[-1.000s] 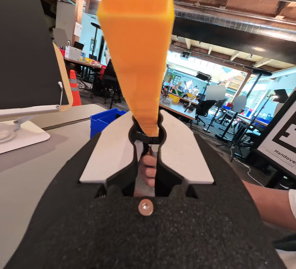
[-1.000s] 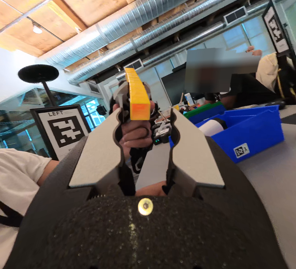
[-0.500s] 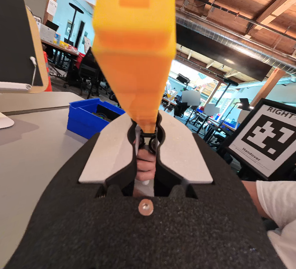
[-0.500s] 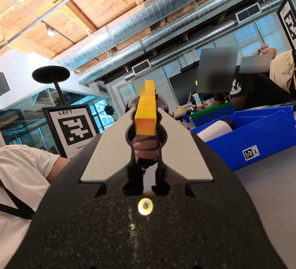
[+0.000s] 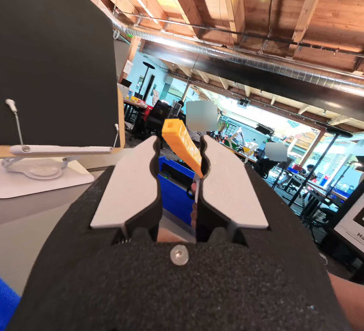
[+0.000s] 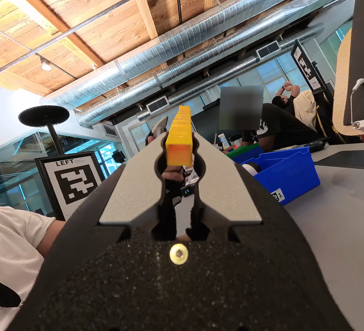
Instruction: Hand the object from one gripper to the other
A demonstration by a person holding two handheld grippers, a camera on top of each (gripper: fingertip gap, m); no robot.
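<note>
An orange-yellow long block [image 6: 179,152] is clamped between the fingers of my right gripper [image 6: 179,138], end-on towards the camera. In the left wrist view the same block [image 5: 183,146] stands tilted just beyond my left gripper [image 5: 178,144], whose jaws are apart and hold nothing. The block's lower end sits by the right finger's inner edge [image 5: 202,163], and I cannot tell whether it touches. A hand and part of the right gripper [image 5: 195,185] show below the block. A grey fingertip of the left gripper [image 6: 160,126] shows behind the block in the right wrist view.
A blue bin [image 5: 173,187] stands on the grey table [image 5: 29,213]; it also shows in the right wrist view [image 6: 285,173]. A black panel on a white stand [image 5: 49,65] is at the left. Framed marker signs [image 6: 72,179] and seated people are beyond. The left gripper's tips are roughly 15 cm from the right gripper's.
My right gripper has closed on the block. My left gripper has opened, let the block go and drawn back from it.
</note>
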